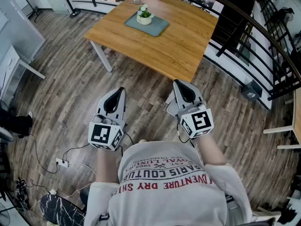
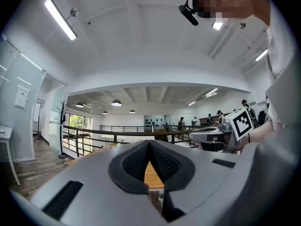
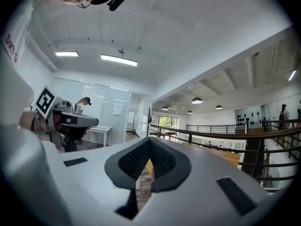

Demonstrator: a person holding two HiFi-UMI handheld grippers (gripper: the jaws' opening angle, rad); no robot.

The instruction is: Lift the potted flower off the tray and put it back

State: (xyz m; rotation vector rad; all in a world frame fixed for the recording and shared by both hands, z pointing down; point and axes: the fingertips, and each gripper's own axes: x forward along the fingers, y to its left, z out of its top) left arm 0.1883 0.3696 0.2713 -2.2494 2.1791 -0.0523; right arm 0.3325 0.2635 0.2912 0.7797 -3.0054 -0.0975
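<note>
A potted flower [image 1: 144, 15] in a small white pot stands on a grey-green tray [image 1: 159, 28] near the far side of a wooden table [image 1: 178, 46]. Both grippers hang level in front of the person's chest, well short of the table's near edge. My left gripper [image 1: 122, 89] [image 2: 149, 141] is shut, its dark pads meeting at the tip with nothing between them. My right gripper [image 1: 177, 82] [image 3: 149, 140] is shut and empty as well. Neither gripper view shows the pot clearly.
The table stands on white legs [image 1: 101, 55] over a wood-plank floor. A dark curved railing [image 1: 263, 36] runs along the right, with a black box [image 1: 251, 91] on the floor near it. Cables and a power strip [image 1: 61, 162] lie at the lower left. White furniture [image 1: 14, 55] stands at the left.
</note>
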